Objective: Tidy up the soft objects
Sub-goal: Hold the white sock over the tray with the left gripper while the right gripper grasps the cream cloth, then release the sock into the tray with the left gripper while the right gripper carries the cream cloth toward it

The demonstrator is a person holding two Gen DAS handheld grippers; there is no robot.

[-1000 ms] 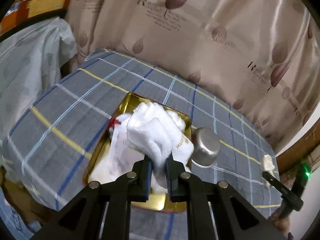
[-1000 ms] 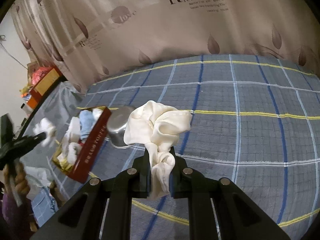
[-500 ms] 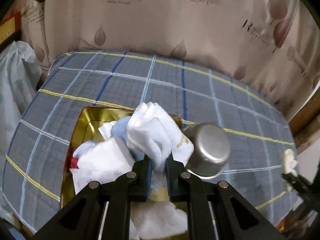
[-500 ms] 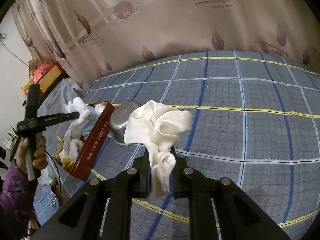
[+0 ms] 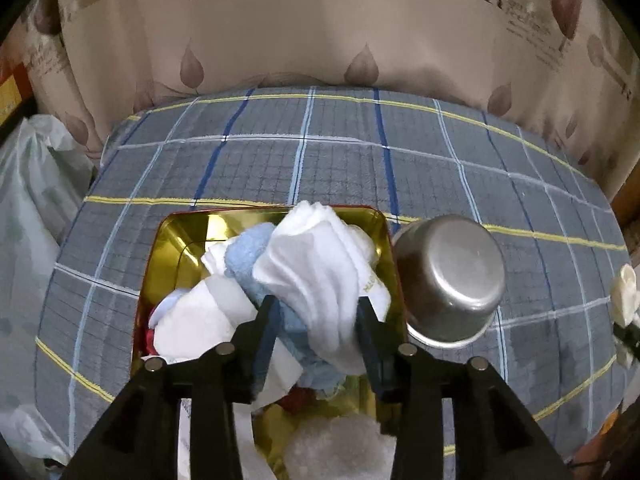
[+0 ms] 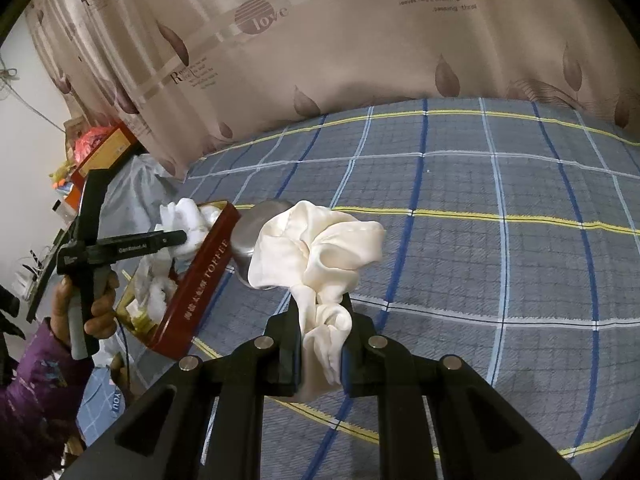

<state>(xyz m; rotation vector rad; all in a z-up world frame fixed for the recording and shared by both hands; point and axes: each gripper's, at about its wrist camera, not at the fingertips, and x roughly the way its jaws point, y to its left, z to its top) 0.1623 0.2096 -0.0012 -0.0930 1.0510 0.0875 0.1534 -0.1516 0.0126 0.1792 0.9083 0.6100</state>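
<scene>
White cloth [image 5: 316,276] between just-opened left gripper [image 5: 316,320] jaws, over tin [image 5: 168,240]

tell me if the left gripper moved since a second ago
Yes. The left gripper has come in from the picture's left edge to over the red toffee tin, its fingers just opened around the white cotton glove.
</scene>
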